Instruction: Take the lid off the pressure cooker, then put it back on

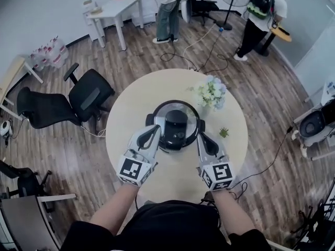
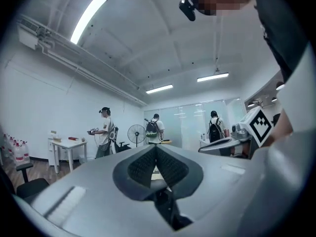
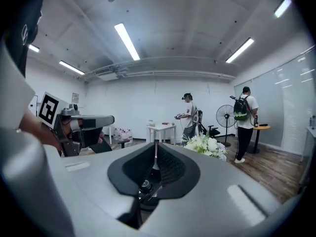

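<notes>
Pressure cooker (image 1: 180,145) stands mid-bench (image 1: 131,109), lid (image 1: 176,120) seated on it. Left gripper (image 1: 155,131) and right gripper (image 1: 202,138) are held over its near edge, either side of the lid handle. Both pairs of jaws are pressed together, nothing betw. them.

Judgement: no lift in hand. Start or finish, can't say. A lift would need jaws opened, then brought down onto the handle.

Count: 1 cooker, 1 lid, 2 grippers, 1 flower bunch (image 1: 211,94), 1 small plant (image 1: 224,133).
</notes>
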`<state>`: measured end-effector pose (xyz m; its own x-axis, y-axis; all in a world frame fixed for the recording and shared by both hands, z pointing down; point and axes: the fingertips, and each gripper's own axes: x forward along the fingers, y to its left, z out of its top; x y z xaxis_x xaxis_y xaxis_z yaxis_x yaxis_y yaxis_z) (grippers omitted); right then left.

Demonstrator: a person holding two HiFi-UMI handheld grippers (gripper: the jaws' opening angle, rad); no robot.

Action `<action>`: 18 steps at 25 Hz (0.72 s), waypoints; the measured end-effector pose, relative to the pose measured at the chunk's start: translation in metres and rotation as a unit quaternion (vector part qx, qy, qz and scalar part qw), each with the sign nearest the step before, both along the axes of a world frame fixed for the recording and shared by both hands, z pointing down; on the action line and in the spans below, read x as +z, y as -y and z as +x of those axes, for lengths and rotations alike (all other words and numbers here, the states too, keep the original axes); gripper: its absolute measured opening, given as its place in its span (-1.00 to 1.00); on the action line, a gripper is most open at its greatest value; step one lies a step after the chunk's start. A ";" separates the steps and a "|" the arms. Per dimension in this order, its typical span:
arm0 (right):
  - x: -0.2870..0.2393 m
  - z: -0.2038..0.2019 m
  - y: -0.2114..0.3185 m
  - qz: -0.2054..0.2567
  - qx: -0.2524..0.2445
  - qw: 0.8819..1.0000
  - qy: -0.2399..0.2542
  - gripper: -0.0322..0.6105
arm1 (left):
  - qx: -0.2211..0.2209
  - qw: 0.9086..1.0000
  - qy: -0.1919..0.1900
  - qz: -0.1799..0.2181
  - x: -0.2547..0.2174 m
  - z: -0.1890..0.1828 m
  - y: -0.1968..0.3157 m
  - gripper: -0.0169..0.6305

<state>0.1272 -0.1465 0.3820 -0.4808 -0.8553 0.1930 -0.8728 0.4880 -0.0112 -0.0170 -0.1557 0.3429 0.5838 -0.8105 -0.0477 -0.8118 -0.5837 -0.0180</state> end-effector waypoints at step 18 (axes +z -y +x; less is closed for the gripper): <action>-0.018 0.025 -0.008 0.072 0.050 0.996 0.023 -0.88 | -0.026 1.000 0.006 0.017 -0.018 0.003 -0.018 -0.95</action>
<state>0.1518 -0.1386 0.3642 -0.3977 -0.9165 0.0440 -0.9171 0.3985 0.0117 -0.0139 -0.1373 0.3245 0.5416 -0.8378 -0.0691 -0.8406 -0.5396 -0.0463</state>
